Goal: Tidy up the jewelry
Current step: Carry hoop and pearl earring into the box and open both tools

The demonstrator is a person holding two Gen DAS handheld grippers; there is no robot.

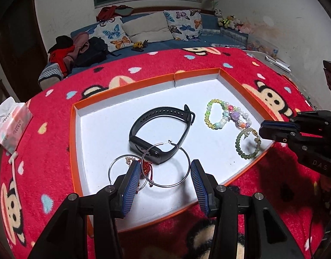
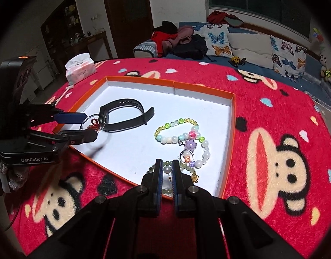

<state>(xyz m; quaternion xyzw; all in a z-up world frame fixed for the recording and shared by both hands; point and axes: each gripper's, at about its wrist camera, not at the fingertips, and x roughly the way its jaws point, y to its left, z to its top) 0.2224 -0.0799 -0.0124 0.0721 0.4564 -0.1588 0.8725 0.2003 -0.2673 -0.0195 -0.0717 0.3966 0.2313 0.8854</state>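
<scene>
Between your left gripper's (image 1: 165, 172) half-open jaws lies the near arc of the big hoop (image 1: 165, 165), flat on the tray floor (image 1: 105, 129); the pads stand either side of it and, as far as the left view shows, neither touches the wire, so nothing is held there. Its far edge lies across the black watch band (image 1: 161, 131), whose long axis runs away from you toward the tray's middle, and the small hoop (image 1: 126, 170) with a red charm (image 1: 146, 166) sits just beside your left pad, partly hidden by it. If the big hoop is next, the wire lies almost across the jaw line, so you would have to come down over one arc rather than close on empty space inside the ring; the charm cord is near enough to snag. Your right gripper (image 2: 167, 168) hangs at the tray's near right corner, its jaws drawn nearly together over the green bead bracelet (image 2: 187, 166). A pearl bead shows in the narrow gap, but I cannot tell whether the pads pinch it or merely stand above it. Just beyond lie the pearl-and-charm string (image 2: 193, 149) and the yellow-green bracelet (image 2: 176, 125), touching one another. The right side is the nearer to all three bead pieces; the left is nearer to both hoops and the band.
</scene>
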